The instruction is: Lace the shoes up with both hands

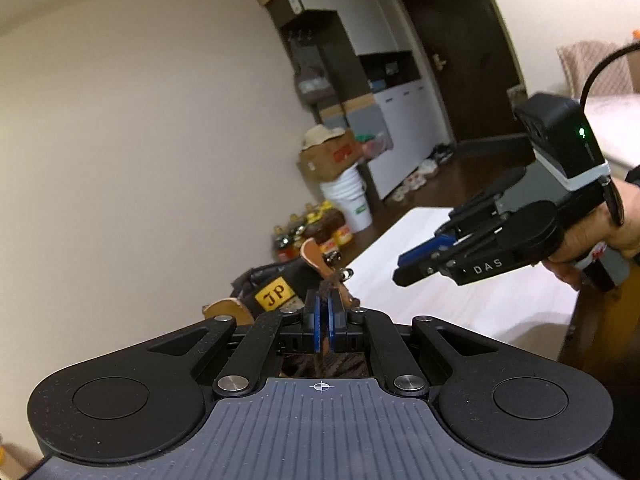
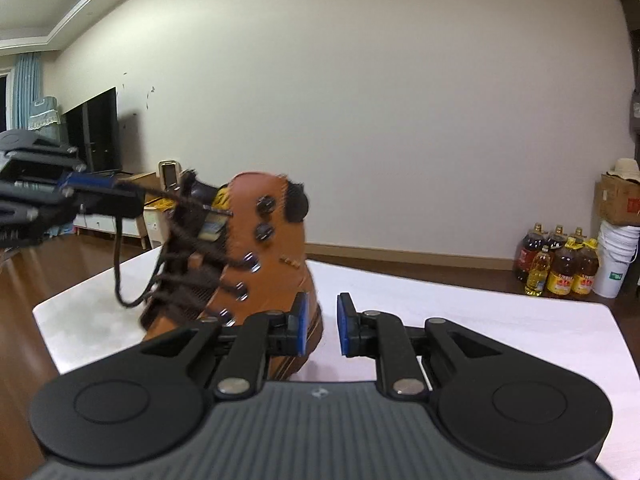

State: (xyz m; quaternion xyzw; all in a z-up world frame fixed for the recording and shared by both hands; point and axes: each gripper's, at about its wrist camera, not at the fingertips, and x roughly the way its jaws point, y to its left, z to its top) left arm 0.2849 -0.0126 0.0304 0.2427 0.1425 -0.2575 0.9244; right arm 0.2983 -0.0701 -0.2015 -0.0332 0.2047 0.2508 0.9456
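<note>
**Lacing: left pinching lace, right empty**

Tan boot [image 2: 264, 248] is standing upright on the white tabletop [image 2: 500, 320]. Dark brown lace [image 2: 160, 194] is running from the boot's upper eyelets to the left gripper [image 2: 128, 200], whose pads are pinching it beside the boot's top. Right gripper [image 2: 322, 324] is sitting spread and empty, just beside the boot's heel.

My left gripper [image 1: 321, 320] pinched on dark brown lace [image 1: 325, 289], tan leather boot [image 1: 316, 258] just beyond. Right gripper [image 1: 404, 266] off to the side over white tabletop [image 1: 460, 304], hand [image 1: 600, 236] on grip.
</note>
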